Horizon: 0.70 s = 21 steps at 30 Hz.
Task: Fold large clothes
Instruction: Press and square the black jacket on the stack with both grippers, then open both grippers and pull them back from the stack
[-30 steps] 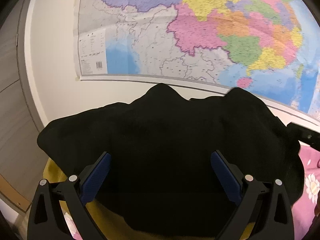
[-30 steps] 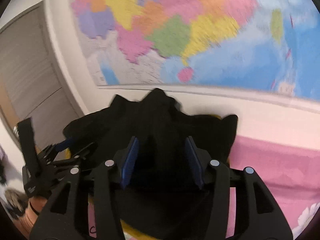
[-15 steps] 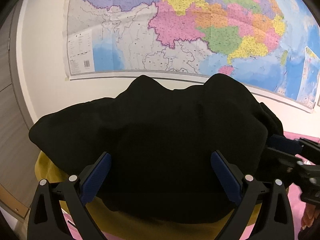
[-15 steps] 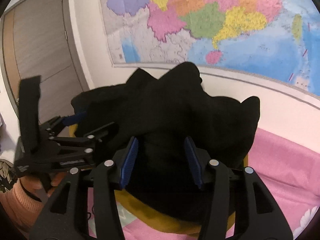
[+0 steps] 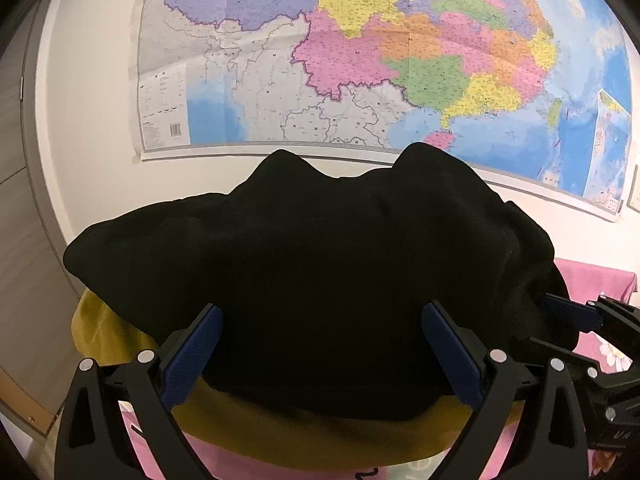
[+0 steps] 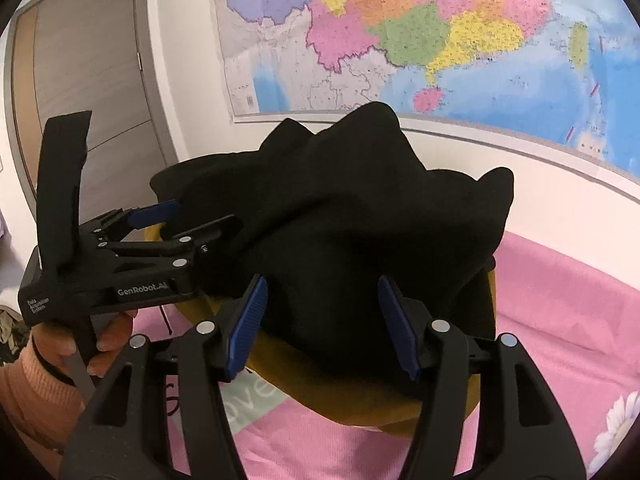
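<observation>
Leftward first, in the right wrist view: showed a grey door (image 6: 88, 60) set in a white wall. Below it, caught a hand (image 6: 108, 344) in a peach sleeve (image 6: 32, 392), wrapped round the handle of the left gripper (image 6: 192, 216). Found that claw spread wide, blue pads well apart and pinching nothing, its tips at the near left edge of the black garment (image 6: 340, 220).

Centrally, showed that garment heaped in a rumpled mound, peaks sticking up against the wall. Lay on a mustard-yellow cloth (image 6: 360, 404), which peeked out beneath its near edge. Rested, both of them, on a pink sheet (image 6: 560, 320) printed with white flowers.

Behind and above, hung a large coloured map (image 6: 440, 32) across the wall.

Further right, met the right gripper (image 6: 320, 300), aimed at the near side of the mound. Had just been opening its jaws; stood parted, with dark fabric seen in the gap but not squeezed by either pad.

From the left wrist view, confirmed the same: black cloth filling the middle, wide-set pads on either side of it, and the right gripper's tips poking in at the far right edge.
</observation>
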Each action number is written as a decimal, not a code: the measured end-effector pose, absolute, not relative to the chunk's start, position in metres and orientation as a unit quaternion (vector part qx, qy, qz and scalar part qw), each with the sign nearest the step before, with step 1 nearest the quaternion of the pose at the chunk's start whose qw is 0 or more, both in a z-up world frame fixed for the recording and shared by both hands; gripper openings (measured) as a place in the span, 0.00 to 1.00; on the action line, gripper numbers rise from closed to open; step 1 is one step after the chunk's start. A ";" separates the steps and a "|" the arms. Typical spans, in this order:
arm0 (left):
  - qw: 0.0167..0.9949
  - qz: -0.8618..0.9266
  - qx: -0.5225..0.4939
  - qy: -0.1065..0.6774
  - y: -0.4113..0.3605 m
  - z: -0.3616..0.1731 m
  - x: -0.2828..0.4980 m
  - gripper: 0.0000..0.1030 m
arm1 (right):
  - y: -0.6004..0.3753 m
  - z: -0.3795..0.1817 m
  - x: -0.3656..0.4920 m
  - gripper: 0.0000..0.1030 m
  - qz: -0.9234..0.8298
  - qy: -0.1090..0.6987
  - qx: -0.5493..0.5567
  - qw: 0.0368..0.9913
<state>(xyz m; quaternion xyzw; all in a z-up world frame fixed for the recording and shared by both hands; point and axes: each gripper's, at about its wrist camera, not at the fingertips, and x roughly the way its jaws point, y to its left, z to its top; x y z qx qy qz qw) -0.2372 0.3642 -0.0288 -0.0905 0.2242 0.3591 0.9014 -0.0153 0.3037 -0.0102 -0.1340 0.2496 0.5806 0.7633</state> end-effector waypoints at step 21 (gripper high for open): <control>0.902 0.359 -0.120 0.207 0.320 -0.023 -0.273 0.93 | 0.268 0.006 -0.048 0.88 0.582 0.218 -0.105 0.776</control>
